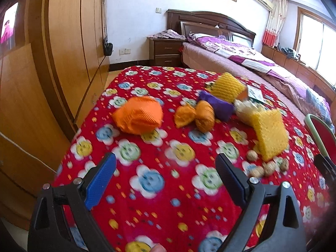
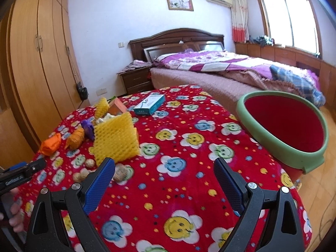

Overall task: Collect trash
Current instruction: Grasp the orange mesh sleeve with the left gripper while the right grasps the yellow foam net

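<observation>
Each gripper (image 1: 166,173) (image 2: 164,174) gapes empty above two yellow foam nets (image 2: 116,139), one bin (image 2: 279,145).

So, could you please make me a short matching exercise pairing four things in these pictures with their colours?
Things:
1. foam net
2. bin rim
3. small box
4. gripper pads

Colours:
a. green
b. blue
c. yellow
d. teal and white

Pairs: 1-c, 2-a, 3-d, 4-b

bright daylight from window (image 2: 290,19), motion blur, fisheye-warped edges
</observation>
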A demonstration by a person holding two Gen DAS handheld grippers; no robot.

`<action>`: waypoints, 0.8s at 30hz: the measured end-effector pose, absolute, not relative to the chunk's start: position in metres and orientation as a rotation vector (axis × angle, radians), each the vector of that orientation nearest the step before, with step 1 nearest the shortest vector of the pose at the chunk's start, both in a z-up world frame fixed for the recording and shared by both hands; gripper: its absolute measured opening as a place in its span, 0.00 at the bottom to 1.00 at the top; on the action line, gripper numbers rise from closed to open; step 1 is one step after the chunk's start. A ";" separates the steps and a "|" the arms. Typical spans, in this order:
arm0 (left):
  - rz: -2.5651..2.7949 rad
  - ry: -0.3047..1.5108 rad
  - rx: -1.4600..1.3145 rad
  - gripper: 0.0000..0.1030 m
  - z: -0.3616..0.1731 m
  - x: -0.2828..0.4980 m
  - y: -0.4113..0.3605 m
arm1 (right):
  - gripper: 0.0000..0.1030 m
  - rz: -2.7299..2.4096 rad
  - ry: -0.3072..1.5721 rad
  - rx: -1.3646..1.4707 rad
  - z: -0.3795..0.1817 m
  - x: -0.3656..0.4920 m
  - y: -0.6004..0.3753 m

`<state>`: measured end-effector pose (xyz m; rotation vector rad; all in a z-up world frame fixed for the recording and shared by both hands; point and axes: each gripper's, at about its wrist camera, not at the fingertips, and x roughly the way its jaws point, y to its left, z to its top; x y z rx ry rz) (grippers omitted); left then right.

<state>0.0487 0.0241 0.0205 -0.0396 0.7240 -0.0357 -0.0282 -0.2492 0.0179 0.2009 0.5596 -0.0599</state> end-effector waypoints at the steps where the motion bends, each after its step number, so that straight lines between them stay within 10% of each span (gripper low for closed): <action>1: -0.033 0.734 -0.037 0.92 0.024 0.056 0.026 | 0.92 -0.050 0.565 0.206 0.020 -0.025 -0.249; 9: -0.020 0.769 0.003 0.91 0.031 0.106 0.043 | 0.96 -0.023 0.636 0.208 0.026 -0.001 -0.240; 24: -0.091 0.873 -0.135 0.60 -0.002 0.148 0.066 | 0.92 0.017 0.777 0.207 0.009 0.051 -0.220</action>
